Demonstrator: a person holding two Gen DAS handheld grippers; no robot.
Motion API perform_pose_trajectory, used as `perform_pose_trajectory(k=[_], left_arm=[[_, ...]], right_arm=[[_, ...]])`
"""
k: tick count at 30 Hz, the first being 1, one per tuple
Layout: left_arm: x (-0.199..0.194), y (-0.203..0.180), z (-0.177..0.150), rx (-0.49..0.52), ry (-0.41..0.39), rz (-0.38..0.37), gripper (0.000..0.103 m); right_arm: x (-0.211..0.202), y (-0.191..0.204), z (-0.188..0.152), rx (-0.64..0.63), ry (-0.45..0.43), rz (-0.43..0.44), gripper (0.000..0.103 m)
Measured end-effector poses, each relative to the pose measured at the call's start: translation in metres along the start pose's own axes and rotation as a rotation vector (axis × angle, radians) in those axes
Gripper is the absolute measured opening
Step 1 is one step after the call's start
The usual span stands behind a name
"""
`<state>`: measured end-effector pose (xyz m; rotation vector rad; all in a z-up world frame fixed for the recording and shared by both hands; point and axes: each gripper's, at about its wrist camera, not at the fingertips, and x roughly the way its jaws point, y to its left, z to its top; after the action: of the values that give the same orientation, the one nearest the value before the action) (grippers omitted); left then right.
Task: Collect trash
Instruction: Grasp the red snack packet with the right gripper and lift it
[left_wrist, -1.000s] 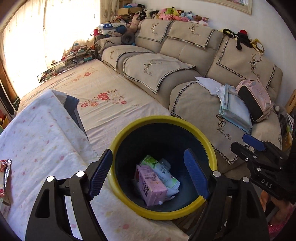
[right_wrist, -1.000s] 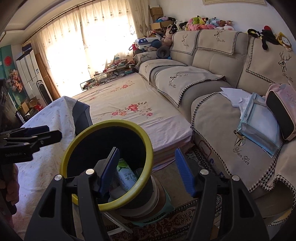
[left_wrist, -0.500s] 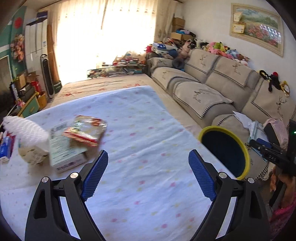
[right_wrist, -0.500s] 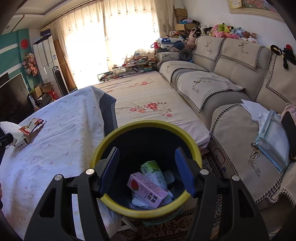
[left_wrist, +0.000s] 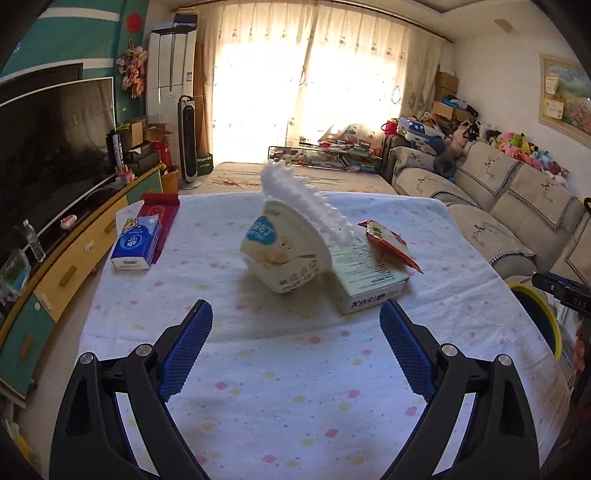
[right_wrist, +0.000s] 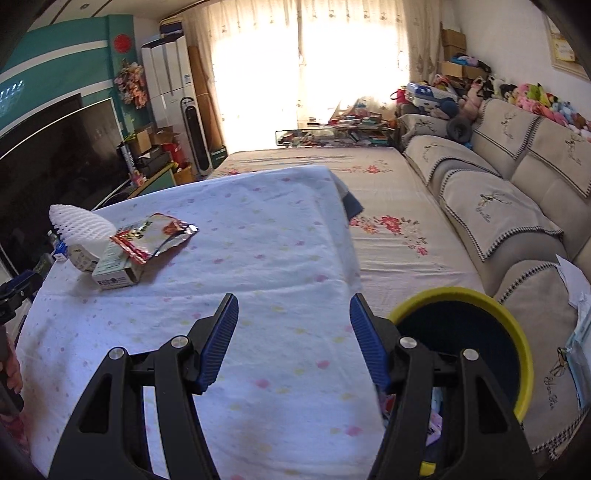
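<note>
Left hand-held gripper (left_wrist: 295, 350) has just been opening: jaws wide apart, nothing between them, pointed at the trash pile mid-frame in the left wrist view. Right hand-held gripper (right_wrist: 293, 339) is partly open and empty, over the cloth-covered surface (right_wrist: 258, 258), with the yellow-rimmed bin (right_wrist: 461, 295) at lower right of its frame.

Remaining trash sits in one cluster on the surface, centre of the left view, upper left of the right view:
- Paper bowl (left_wrist: 284, 254), tipped on its side, leaning against the carton. Looks empty, so probably light. Thin wall will likely crush if squeezed hard. Best bet: pinch the rim edge or span the base, light force.
- White foam net (left_wrist: 306, 203) draped over the bowl's upper edge. Soft, springy, near weightless; may drop off when the bowl moves. Grab it separately by bunching the mesh, or clamp it together with the rim.
- Flat carton (left_wrist: 365, 277), lying down. Stiffest item, takes a firm grip across its narrow sides. Its near end faces the left jaws.
- Red snack wrapper (left_wrist: 388, 240) lying on top of the carton. Foil film, slick and floppy; pinch a crimped end, otherwise it probably slides out.

Blue tissue pack (left_wrist: 136, 243) at left, well apart from the pile, looks unused; I'd guess not trash.

Order I'd pick: wrapper first, else it slips off when the carton is lifted.
</note>
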<state>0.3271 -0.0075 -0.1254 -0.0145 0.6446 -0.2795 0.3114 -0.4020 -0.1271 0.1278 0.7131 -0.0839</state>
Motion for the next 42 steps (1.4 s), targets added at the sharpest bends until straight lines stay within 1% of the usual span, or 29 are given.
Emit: perform_pose_trajectory(k=[1, 3, 6, 7, 11, 15, 19, 21, 22, 23, 24, 26, 27, 29, 32, 37, 40, 42], left_arm=[[0.001, 0.006, 0.0, -0.016, -0.001, -0.005, 0.091], [0.005, 0.006, -0.004, -0.032, 0.002, -0.014, 0.091], [0.006, 0.01, -0.006, -0.039, 0.004, -0.007, 0.091], [0.006, 0.013, -0.007, -0.047, 0.004, -0.017, 0.091], [0.008, 0.016, -0.011, -0.06, 0.014, -0.019, 0.091], [0.006, 0.011, -0.009, -0.057, 0.007, -0.018, 0.091], [0.006, 0.01, -0.009, -0.056, 0.006, -0.019, 0.091], [0.006, 0.009, -0.009, -0.055, 0.007, -0.019, 0.091], [0.005, 0.009, -0.01, -0.054, 0.007, -0.018, 0.091], [0.004, 0.008, -0.01, -0.052, 0.008, -0.019, 0.091], [0.004, 0.007, -0.01, -0.049, 0.008, -0.018, 0.091], [0.004, 0.006, -0.01, -0.044, 0.008, -0.015, 0.091], [0.004, 0.006, -0.01, -0.042, 0.008, -0.015, 0.091], [0.004, 0.005, -0.01, -0.041, 0.008, -0.014, 0.091], [0.004, 0.004, -0.011, -0.04, 0.009, -0.015, 0.091], [0.005, 0.002, -0.012, -0.035, 0.013, -0.014, 0.091], [0.006, 0.001, -0.012, -0.031, 0.016, -0.013, 0.091], [0.006, 0.0, -0.013, -0.026, 0.018, -0.012, 0.091]], right_arm=[[0.006, 0.013, 0.006, -0.023, 0.001, 0.021, 0.06], [0.018, 0.039, 0.017, -0.059, 0.002, 0.063, 0.06], [0.04, 0.073, 0.033, -0.097, 0.023, 0.124, 0.06], [0.048, 0.084, 0.038, -0.107, 0.031, 0.144, 0.06], [0.072, 0.125, 0.048, -0.134, 0.065, 0.214, 0.06], [0.087, 0.164, 0.046, -0.209, 0.076, 0.229, 0.06], [0.1, 0.189, 0.046, -0.272, 0.066, 0.182, 0.06], [0.111, 0.196, 0.048, -0.284, 0.075, 0.166, 0.052], [0.114, 0.196, 0.047, -0.289, 0.078, 0.158, 0.049], [0.117, 0.197, 0.047, -0.291, 0.083, 0.153, 0.04], [0.12, 0.196, 0.047, -0.29, 0.09, 0.15, 0.025], [0.12, 0.193, 0.048, -0.282, 0.09, 0.146, 0.008], [0.116, 0.19, 0.049, -0.273, 0.077, 0.146, 0.005], [0.105, 0.182, 0.055, -0.256, 0.041, 0.152, 0.003], [0.083, 0.165, 0.06, -0.221, 0.0, 0.17, 0.003], [0.045, 0.131, 0.063, -0.154, -0.043, 0.207, 0.003], [0.023, 0.102, 0.057, -0.114, -0.062, 0.196, 0.003], [0.009, 0.079, 0.05, -0.085, -0.07, 0.174, 0.003]])
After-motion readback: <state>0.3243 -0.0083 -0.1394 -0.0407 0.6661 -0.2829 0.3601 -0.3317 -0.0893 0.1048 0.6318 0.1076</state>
